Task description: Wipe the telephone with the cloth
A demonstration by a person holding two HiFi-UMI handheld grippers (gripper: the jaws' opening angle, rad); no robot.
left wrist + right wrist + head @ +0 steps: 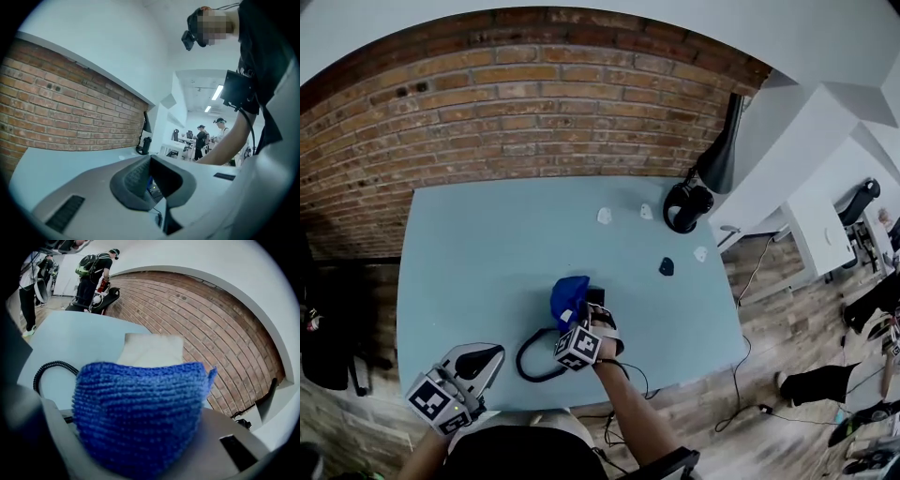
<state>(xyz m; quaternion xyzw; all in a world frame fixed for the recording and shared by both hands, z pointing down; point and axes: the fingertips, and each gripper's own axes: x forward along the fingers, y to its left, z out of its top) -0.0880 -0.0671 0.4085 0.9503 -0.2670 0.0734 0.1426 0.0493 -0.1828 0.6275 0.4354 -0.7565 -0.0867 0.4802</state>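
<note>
At the near middle of the light blue table, the right gripper is clamped on the blue knitted cloth. In the right gripper view the cloth fills the space between its jaws. The pale body of the telephone shows just beyond the cloth. In the head view the cloth and gripper cover most of it, so contact between cloth and telephone cannot be confirmed. A black coiled cord loops on the table to the near left of the cloth.

The left gripper is at the near left edge of the table, well apart from the telephone. Its jaws meet at the tips and nothing is held between them.

Toward the far right of the table lie three small white pieces and a small black object. A black rounded device stands at the far right corner. A brick wall runs along the far side.
</note>
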